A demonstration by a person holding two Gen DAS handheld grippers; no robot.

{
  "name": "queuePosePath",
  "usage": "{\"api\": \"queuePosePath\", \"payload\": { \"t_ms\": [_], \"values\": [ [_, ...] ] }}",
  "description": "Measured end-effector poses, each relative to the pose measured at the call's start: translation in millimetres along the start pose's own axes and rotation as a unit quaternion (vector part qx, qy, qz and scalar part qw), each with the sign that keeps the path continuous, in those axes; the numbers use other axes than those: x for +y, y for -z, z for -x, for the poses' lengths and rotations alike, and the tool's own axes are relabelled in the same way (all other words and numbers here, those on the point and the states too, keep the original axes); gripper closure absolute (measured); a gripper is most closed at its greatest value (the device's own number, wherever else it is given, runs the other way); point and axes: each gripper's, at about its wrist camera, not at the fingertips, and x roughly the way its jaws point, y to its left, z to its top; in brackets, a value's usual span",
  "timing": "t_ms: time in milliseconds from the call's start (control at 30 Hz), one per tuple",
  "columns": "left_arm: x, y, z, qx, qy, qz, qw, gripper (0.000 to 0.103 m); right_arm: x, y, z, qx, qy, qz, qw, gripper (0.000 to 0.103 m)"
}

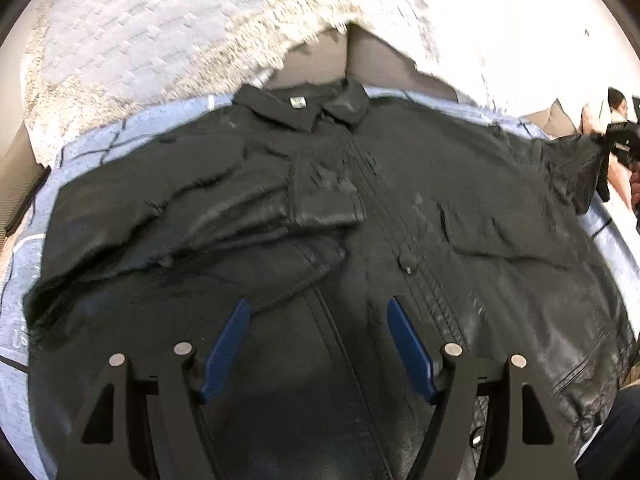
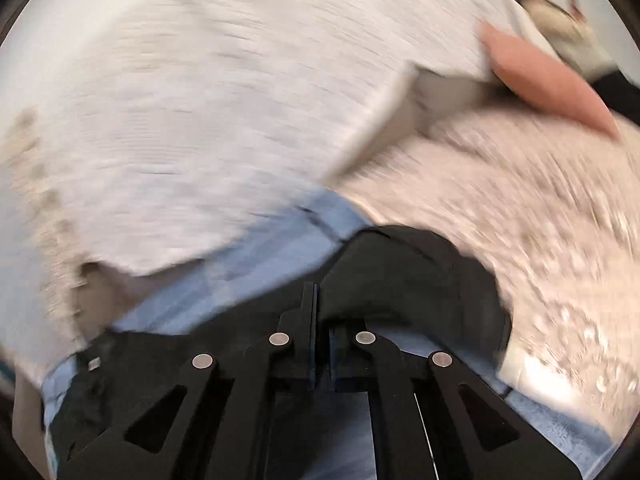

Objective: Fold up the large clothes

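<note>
Item: black leather jacket (image 1: 360, 208), front side up, spread flat on a pale blue patterned cloth (image 1: 120, 132) that covers the work surface; collar (image 1: 304, 110) at the far end, hem nearest the left wrist camera.

One sleeve (image 1: 224, 216) is folded across the chest, its cuff (image 1: 326, 200) lying near the centre placket. The opposite sleeve (image 1: 576, 164) is stretched outward at the right edge of the left wrist view, lifted off the cloth.

Left gripper (image 1: 318, 344): blue-padded fingers (image 1: 226, 344) spread wide apart, poised over the lower front of the jacket, holding nothing.

Right gripper (image 2: 322, 312): fingers pressed together, pinching the dark sleeve end (image 2: 404, 268); seen from the left wrist view as a black tool (image 1: 620, 140) at the sleeve's tip.

Surroundings: pale woven rug (image 1: 132, 32) and speckled floor (image 2: 520, 200) beyond the cloth; right wrist view heavily blurred. A person (image 2: 560, 20) in light clothing sits in the background
</note>
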Motion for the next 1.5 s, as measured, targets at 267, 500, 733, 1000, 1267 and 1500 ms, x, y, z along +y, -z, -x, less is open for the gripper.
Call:
{"api": "queuePosePath", "payload": {
  "t_ms": [267,500,733,1000,1267,1500],
  "values": [
    [39.9,-10.4,18.2,-0.026,-0.014,0.038,0.9988,0.029,173.7,60.2,26.8,0.040,-0.149,0.169,0.973,0.099],
    [65.8,-5.9,11.5,-0.011,-0.016,0.066,0.9976,0.029,220.4,170.3,-33.7,0.194,-0.178,0.254,0.931,0.055],
    [76.2,-8.0,13.5,-0.013,-0.009,0.078,0.9968,0.029,208.7,159.6,-10.9,0.120,-0.166,0.268,0.941,0.041],
    [84.1,-6.8,12.4,-0.009,-0.003,0.090,0.9959,0.029,151.2,125.4,-52.5,0.142,-0.104,0.064,0.982,0.039],
    [88.2,-7.1,10.4,-0.010,0.004,0.097,0.9952,0.029,174.7,125.8,-85.7,0.211,-0.202,0.027,0.956,0.037],
    [94.2,-7.9,13.3,-0.015,-0.001,0.102,0.9947,0.029,245.5,126.6,-19.8,0.150,-0.368,0.113,0.910,0.037]
  ]
}}
